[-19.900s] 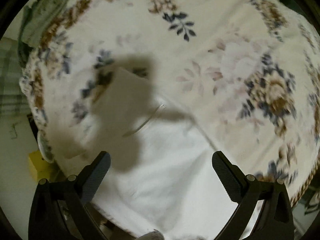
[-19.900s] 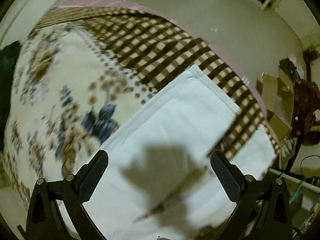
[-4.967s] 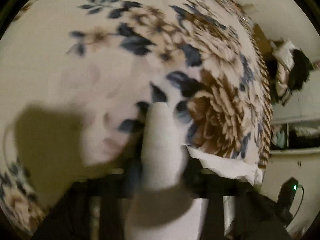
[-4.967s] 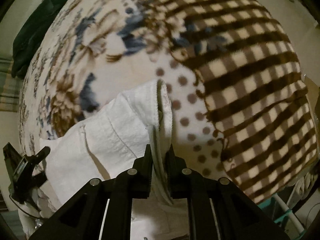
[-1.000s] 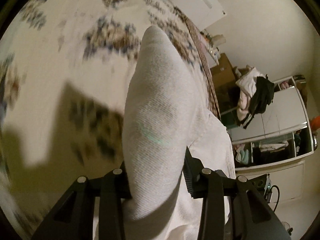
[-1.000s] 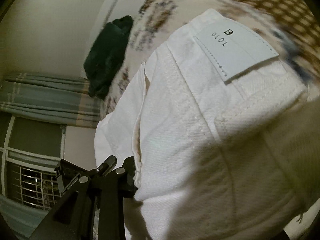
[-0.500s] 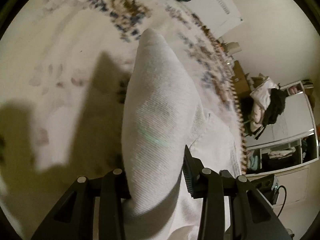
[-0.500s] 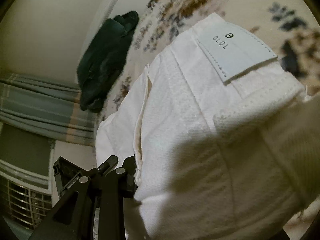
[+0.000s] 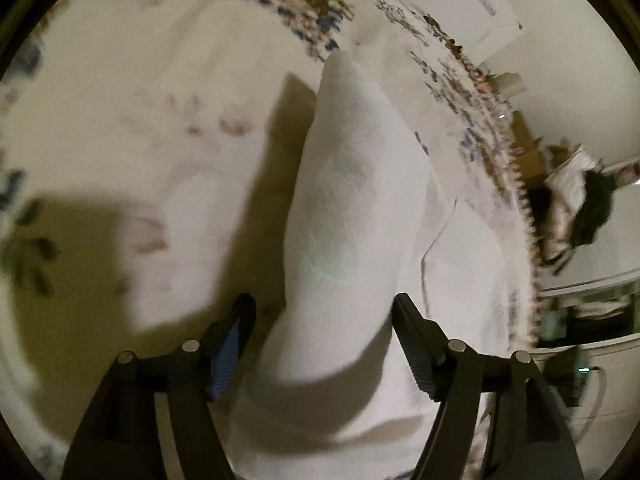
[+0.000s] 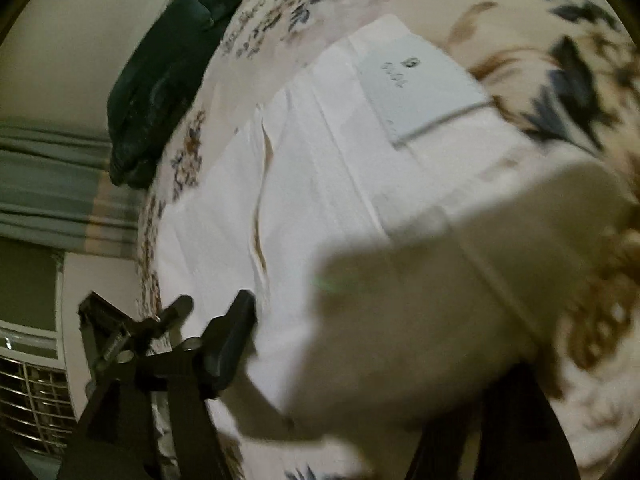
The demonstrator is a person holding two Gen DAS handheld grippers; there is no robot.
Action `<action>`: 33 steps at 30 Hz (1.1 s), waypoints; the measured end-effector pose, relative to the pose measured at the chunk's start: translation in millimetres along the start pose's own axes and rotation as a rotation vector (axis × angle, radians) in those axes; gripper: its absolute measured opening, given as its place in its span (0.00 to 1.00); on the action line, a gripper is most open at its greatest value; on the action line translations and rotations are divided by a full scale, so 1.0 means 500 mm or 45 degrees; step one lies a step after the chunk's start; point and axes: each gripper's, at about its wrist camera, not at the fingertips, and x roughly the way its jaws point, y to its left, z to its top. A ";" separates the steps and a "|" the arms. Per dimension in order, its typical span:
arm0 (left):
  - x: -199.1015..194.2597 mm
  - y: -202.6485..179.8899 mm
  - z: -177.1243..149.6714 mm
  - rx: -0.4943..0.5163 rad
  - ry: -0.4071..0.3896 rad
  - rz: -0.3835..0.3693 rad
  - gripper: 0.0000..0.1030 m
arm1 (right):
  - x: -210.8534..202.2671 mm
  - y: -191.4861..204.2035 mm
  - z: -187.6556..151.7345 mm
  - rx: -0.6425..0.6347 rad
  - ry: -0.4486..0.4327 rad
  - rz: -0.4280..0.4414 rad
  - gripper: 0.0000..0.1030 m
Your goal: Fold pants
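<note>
The white pants (image 9: 352, 208) lie bunched on the floral blanket (image 9: 120, 120). A rounded fold of them rises between the jaws of my left gripper (image 9: 324, 336). Those jaws are opening: the left pad stands clear of the cloth, the right one sits close beside it. In the right wrist view the pants (image 10: 320, 184) lie flatter, with the pale waistband label (image 10: 420, 88) facing up. My right gripper (image 10: 368, 360) is opening too, with shadowed cloth between its jaws. Its left fingertip (image 10: 232, 340) is off the cloth edge, and its right finger is mostly hidden.
A dark green garment (image 10: 168, 72) lies at the blanket's far edge, by a striped curtain (image 10: 40, 184) and a metal grille (image 10: 28, 392). Beyond the blanket's fringed edge are piled clothes (image 9: 580, 208) and white shelving (image 9: 592, 312).
Both grippers came down toward the bed with the pants. Their jaws, shut on the cloth half a second ago, have now spread apart, and the pants rest on the blanket.
</note>
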 end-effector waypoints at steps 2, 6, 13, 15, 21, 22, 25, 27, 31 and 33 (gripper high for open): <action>-0.018 -0.019 -0.014 0.053 -0.037 0.094 0.71 | -0.019 -0.003 -0.008 -0.043 -0.002 -0.093 0.85; -0.035 -0.058 -0.045 0.156 -0.043 0.219 0.93 | -0.054 -0.010 -0.028 -0.108 -0.017 -0.270 0.94; -0.095 -0.151 -0.097 0.290 -0.109 0.434 0.94 | -0.161 0.067 -0.052 -0.325 -0.169 -0.603 1.00; -0.122 -0.182 -0.108 0.326 -0.153 0.488 0.94 | -0.199 0.100 -0.057 -0.397 -0.230 -0.662 1.00; -0.221 -0.272 -0.148 0.383 -0.227 0.521 0.94 | -0.326 0.185 -0.080 -0.499 -0.321 -0.715 1.00; -0.242 -0.287 -0.157 0.388 -0.239 0.514 0.94 | -0.355 0.201 -0.089 -0.514 -0.335 -0.714 1.00; -0.322 -0.338 -0.191 0.407 -0.285 0.512 0.94 | -0.441 0.249 -0.118 -0.559 -0.383 -0.711 1.00; -0.371 -0.365 -0.209 0.412 -0.315 0.511 0.94 | -0.513 0.279 -0.143 -0.579 -0.417 -0.698 1.00; -0.495 -0.419 -0.258 0.408 -0.383 0.508 0.94 | -0.652 0.332 -0.198 -0.621 -0.487 -0.685 1.00; -0.558 -0.447 -0.285 0.411 -0.421 0.504 0.94 | -0.718 0.354 -0.226 -0.633 -0.515 -0.670 1.00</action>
